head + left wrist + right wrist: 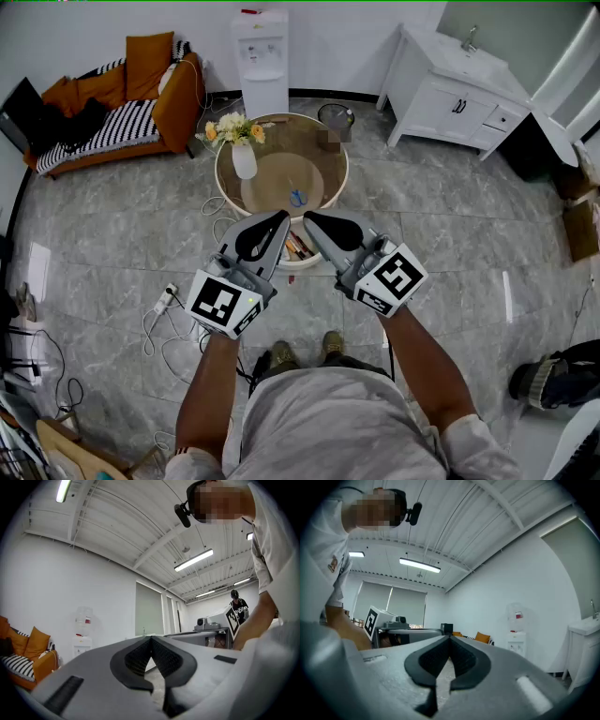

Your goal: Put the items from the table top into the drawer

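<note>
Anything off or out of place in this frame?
Nothing spilled or damaged. Blue scissors lie on the round table near an upright flower vase; the drawer below stands open. Loose cables trail on the floor.

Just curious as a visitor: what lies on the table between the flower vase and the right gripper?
A small blue item, perhaps scissors, on the tabletop; the head view shows it.

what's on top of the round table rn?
On the table: a white vase of flowers at left, a small blue item near the middle, too small to identify. The left gripper and right gripper cover its near edge.
</note>
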`<state>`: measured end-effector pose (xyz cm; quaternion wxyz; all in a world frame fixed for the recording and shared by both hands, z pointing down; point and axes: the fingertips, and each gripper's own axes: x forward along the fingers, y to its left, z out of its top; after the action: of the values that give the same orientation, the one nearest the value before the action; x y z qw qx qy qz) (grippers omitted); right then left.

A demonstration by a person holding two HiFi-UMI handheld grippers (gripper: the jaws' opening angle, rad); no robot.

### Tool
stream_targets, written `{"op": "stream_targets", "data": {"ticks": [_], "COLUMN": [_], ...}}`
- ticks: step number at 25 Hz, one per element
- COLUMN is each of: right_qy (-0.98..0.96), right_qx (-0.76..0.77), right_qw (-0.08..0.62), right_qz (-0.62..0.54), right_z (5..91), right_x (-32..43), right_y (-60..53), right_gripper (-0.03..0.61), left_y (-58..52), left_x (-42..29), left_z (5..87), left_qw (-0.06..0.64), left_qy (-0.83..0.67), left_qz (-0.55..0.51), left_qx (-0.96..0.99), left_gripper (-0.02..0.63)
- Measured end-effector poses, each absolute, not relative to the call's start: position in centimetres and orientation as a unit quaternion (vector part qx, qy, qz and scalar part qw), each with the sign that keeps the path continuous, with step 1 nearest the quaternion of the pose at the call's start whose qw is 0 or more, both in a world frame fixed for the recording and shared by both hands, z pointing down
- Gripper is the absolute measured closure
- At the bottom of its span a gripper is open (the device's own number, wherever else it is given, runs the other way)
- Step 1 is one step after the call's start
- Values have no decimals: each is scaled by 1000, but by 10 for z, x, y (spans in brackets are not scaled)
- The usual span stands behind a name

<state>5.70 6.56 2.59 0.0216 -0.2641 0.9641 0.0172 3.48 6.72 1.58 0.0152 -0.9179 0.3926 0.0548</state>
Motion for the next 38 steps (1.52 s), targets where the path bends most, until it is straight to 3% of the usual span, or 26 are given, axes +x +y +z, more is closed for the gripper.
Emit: {"op": "stream_targets", "data": {"ticks": [15, 38], "right_qy": [963, 947], "right_qx": [-268, -318], "right_qw": [20, -42], "right_qz": [12, 15], "right_z": [34, 71], "right_x": [33, -10], "right_y": [56, 36], "right_gripper": [578, 578], "left_y": [57, 30], "left_x": [6, -53], "left_z": [26, 50], "left_qw": [11, 26], "left_qy": [398, 391], "left_qz": [57, 57], "left_qx": [-915, -918], "left_gripper": [614, 614]}}
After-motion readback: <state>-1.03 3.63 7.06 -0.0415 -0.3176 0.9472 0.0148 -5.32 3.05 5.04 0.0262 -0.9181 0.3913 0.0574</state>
